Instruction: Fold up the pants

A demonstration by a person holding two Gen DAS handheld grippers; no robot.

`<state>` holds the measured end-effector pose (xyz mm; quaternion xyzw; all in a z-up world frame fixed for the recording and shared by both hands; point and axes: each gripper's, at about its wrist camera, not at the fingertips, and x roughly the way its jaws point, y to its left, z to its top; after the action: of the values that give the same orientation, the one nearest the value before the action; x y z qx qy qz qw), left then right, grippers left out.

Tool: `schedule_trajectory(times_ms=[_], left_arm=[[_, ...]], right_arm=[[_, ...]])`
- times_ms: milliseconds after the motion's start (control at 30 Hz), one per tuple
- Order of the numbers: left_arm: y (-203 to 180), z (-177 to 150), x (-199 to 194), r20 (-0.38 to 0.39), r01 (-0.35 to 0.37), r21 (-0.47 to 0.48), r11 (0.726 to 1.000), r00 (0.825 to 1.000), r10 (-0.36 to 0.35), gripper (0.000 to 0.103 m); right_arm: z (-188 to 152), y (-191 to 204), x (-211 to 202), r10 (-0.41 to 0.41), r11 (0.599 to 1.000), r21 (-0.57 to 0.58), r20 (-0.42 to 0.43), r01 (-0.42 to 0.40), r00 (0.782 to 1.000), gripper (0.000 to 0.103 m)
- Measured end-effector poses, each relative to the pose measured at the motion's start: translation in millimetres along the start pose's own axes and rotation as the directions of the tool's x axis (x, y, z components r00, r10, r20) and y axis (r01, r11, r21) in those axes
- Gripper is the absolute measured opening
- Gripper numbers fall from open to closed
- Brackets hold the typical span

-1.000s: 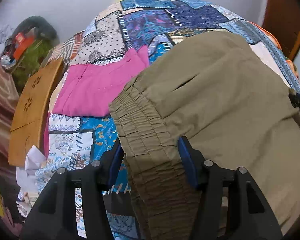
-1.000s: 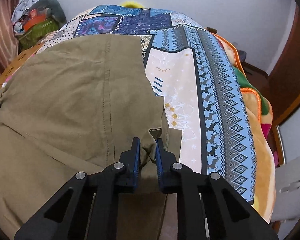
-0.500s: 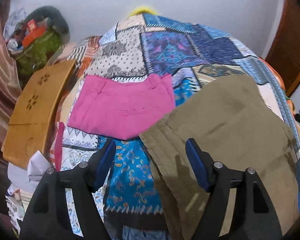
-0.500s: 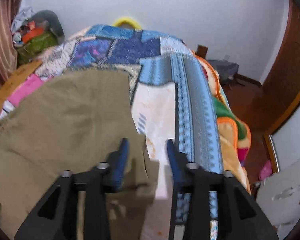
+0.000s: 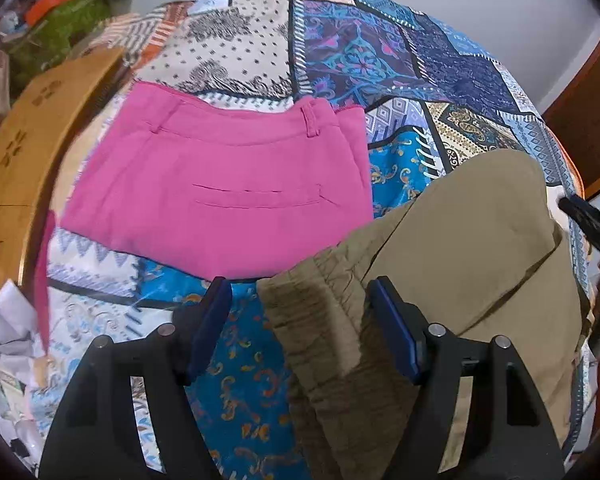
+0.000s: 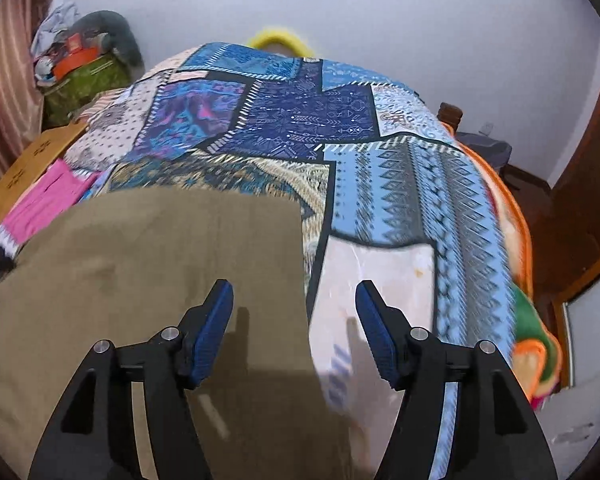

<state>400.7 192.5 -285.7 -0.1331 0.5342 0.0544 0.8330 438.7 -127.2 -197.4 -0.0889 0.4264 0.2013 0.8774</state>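
A bed [image 6: 452,200] under a patchwork bedspread [image 5: 380,52] in blues, creams and purples carries everything. Along its left edge runs a wooden board [image 5: 16,152] with flower cut-outs, and a heap of bags and clothes [image 6: 80,68] stands beyond the far left corner.

The olive pants [image 5: 472,248] lie folded into a compact block on the near part of the bed, toward its right side, with the gathered elastic waistband [image 5: 324,320] at their left edge. In the right wrist view their right edge falls short of the bed's right edge, leaving a strip of bedspread bare. Just beyond them, nearer the left edge, lie pink pants [image 5: 220,192], already folded flat; whether the two garments touch cannot be told.

The left hand-held gripper [image 5: 296,328] hangs with jaws wide apart over the waistband, clamped on nothing. The right hand-held gripper [image 6: 294,328] is likewise spread, straddling the olive pants' right edge and gripping nothing.

By my reading, a fold has been laid and let go. If another fold is wanted, the next move calls for closing both grippers on matching corners through all layers, so the block lifts evenly; otherwise it only needs smoothing.
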Motion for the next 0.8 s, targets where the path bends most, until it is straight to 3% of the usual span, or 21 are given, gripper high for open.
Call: schedule_trajectory(times_ms=[167, 300, 367, 400, 433, 600, 800], left_arm=[[4.2, 3.5, 13.5, -0.018, 0.044, -0.009, 0.999, 0.999, -0.044, 0.075], [2.4, -0.6, 15.9, 0.006, 0.048, 0.016, 0.999, 0.999, -0.049, 0.074], [0.4, -1.3, 15.8, 0.016, 0.057, 0.033, 0.998, 0.998, -0.058, 0.066], [-1.2, -1.2, 15.9, 0.016, 0.062, 0.041, 0.997, 0.998, -0.062, 0.063], [-4.0, -1.4, 15.0, 0.022, 0.045, 0.053, 0.998, 0.999, -0.046, 0.063], [-15.2, -1.7, 8.8, 0.069, -0.043, 0.121, 0.992, 0.997, 0.035, 0.056], [-19.1, 4.7, -7.4, 0.11, -0.115, 0.123, 0.986, 0.989, 0.102, 0.051]], right_arm=[[24.5, -1.8, 33.0, 0.047, 0.997, 0.065, -0.022, -0.046, 0.999, 0.059], [25.4, -3.5, 55.0, 0.089, 0.989, 0.122, -0.053, -0.082, 0.995, 0.058], [22.8, -3.7, 52.7, 0.095, 0.987, 0.133, -0.012, -0.093, 0.995, 0.047], [22.6, -2.9, 51.6, 0.104, 0.986, 0.13, -0.006, -0.102, 0.995, 0.033], [22.4, -1.8, 49.9, 0.096, 0.987, 0.126, -0.001, -0.095, 0.995, 0.013], [26.1, 7.7, 46.1, 0.014, 0.998, 0.067, -0.004, -0.013, 1.0, 0.006], [34.4, 11.9, 36.0, -0.069, 0.997, 0.044, 0.001, 0.069, 0.998, 0.002]])
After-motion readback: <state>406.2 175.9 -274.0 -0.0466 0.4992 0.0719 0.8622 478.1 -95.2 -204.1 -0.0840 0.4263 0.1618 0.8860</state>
